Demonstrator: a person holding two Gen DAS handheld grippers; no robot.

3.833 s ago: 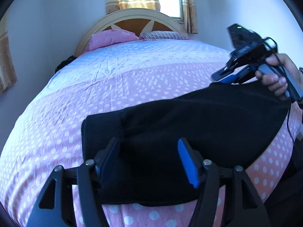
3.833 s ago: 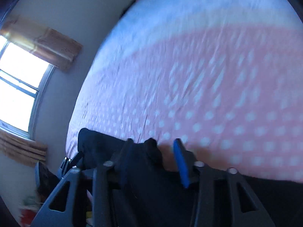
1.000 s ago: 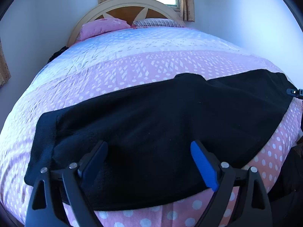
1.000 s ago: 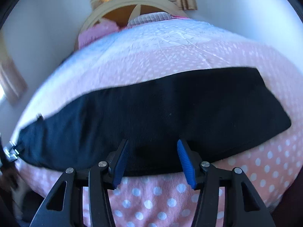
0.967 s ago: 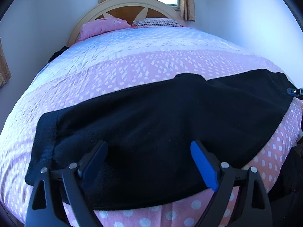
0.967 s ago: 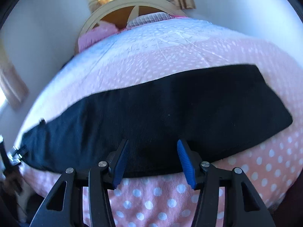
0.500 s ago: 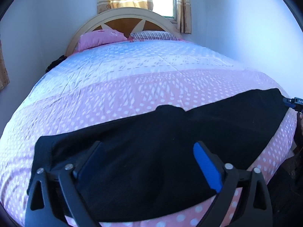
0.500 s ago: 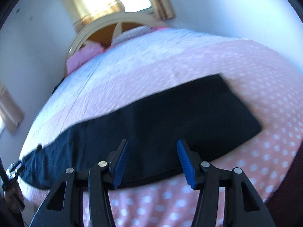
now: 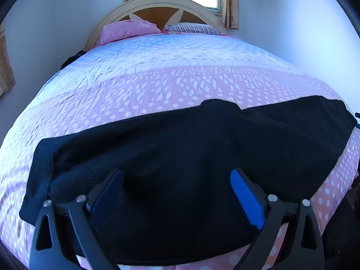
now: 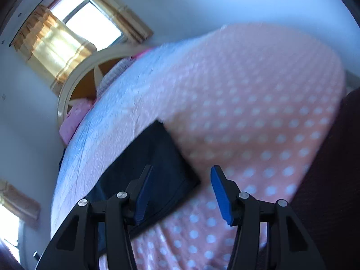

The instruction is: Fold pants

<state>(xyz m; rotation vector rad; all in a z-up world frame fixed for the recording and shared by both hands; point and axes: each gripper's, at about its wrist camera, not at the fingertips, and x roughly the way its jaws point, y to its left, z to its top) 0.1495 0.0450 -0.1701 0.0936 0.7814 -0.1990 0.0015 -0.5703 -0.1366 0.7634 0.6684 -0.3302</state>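
Left gripper point(image 9: 176, 193) spread wide, empty, over the near edge of the black pants point(image 9: 191, 157) lying lengthwise across the bed point(image 9: 180, 85). Right gripper point(image 10: 180, 192) also spread, empty, at the leg-end corner. Next: pinch both layers there, carry toward the waistband, keeping edges aligned.

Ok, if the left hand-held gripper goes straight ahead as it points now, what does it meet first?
Probably the black pants: the open left hand-held gripper points at the cloth, which fills the gap between its fingers. Depth is unclear.

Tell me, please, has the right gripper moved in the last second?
Yes. The right gripper has swung rightward along the pants to their end, the headboard sliding left.
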